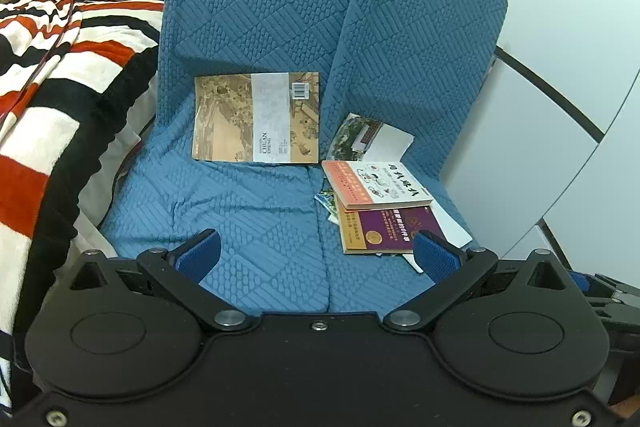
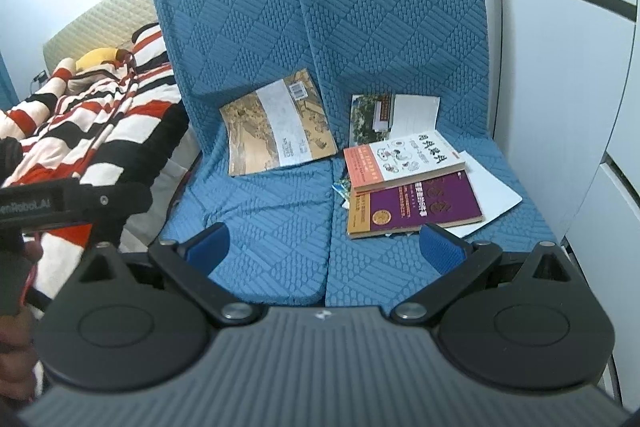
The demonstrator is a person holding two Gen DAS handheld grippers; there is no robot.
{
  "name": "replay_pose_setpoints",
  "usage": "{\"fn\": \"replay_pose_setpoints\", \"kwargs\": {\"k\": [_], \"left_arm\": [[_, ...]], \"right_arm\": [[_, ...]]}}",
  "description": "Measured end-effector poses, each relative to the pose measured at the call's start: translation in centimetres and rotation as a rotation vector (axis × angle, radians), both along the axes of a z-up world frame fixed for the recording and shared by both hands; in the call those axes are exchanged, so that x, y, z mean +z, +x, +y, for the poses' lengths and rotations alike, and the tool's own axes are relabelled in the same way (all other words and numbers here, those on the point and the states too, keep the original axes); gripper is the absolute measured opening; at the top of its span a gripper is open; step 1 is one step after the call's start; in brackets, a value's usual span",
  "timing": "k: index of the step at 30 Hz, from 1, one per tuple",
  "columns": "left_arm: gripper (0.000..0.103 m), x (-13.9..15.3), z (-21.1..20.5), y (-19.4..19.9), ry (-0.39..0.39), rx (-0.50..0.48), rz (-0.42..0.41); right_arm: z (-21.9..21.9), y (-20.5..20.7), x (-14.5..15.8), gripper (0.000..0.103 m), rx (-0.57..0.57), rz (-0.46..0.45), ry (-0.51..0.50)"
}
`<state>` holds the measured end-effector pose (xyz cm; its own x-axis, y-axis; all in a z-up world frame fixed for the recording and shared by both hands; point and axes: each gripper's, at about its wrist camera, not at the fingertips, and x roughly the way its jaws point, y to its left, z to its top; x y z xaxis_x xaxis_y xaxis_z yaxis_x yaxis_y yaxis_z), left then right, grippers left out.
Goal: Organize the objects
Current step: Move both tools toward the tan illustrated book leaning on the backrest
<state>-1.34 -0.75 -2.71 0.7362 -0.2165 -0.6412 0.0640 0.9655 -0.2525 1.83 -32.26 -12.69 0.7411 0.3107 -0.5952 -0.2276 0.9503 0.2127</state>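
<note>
A large brown-and-grey book [image 1: 256, 119] [image 2: 280, 127] leans against the back of the left blue seat. On the right seat an orange-and-white book [image 1: 376, 185] [image 2: 404, 163] lies on a purple book [image 1: 390, 231] [image 2: 416, 207], with white sheets [image 1: 456, 227] [image 2: 492, 195] under them and a picture booklet [image 1: 368, 139] [image 2: 392, 115] behind. My left gripper [image 1: 318, 255] hovers open above the seat's front, empty. My right gripper [image 2: 324, 247] is open too, empty, its right fingertip [image 2: 440, 247] near the purple book's front edge.
The blue quilted sofa [image 1: 256, 211] [image 2: 260, 219] has two tall back cushions. A red, black and white striped blanket [image 1: 60, 87] [image 2: 104, 123] covers the bed on the left. White cabinet panels [image 1: 560, 67] stand at the right. The left gripper's body [image 2: 60, 205] shows at the right wrist view's left edge.
</note>
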Motion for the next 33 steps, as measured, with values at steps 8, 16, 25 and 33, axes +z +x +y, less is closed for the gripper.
{"fn": "replay_pose_setpoints", "kwargs": {"k": [8,16,25,33], "left_arm": [[0.103,-1.7,0.3,-0.2,-0.006,-0.023,0.003],[0.103,-2.2,0.1,-0.4,-0.023,-0.039,-0.011],[0.103,-2.7,-0.5,-0.4,-0.015,-0.052,-0.013],[0.103,-3.5,0.1,0.2,0.011,-0.048,-0.013]], "right_arm": [[0.0,0.8,-1.4,0.103,0.021,0.0,-0.016],[-0.4,1.2,-2.3,0.103,0.0,0.005,0.001],[0.2,1.2,-2.9,0.103,0.011,0.009,-0.009],[0.4,1.8,-3.3,0.103,0.026,0.01,-0.013]]}}
